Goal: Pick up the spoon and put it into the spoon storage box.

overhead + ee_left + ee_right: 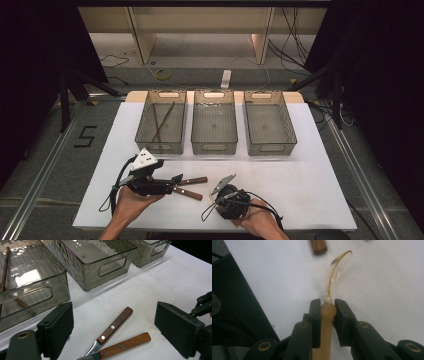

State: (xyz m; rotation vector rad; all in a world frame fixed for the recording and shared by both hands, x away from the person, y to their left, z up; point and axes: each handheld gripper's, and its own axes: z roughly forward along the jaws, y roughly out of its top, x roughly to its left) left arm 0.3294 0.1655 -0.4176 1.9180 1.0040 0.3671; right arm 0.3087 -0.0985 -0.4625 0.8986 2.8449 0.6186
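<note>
Two wooden-handled knives lie side by side on the white table top, a dark-handled one and a lighter one. My left gripper is low over them and open, one jaw on each side of the handles and neither touching. My right gripper is shut on the handle of a translucent amber spoon, whose bowl points away from the jaws just above the table. The end of a knife handle lies beyond the bowl.
Three smoky clear bins stand in a row at the back: the left bin holds a few thin brown sticks, and next to it are the middle bin and right bin. The table's front edge is close to my hands.
</note>
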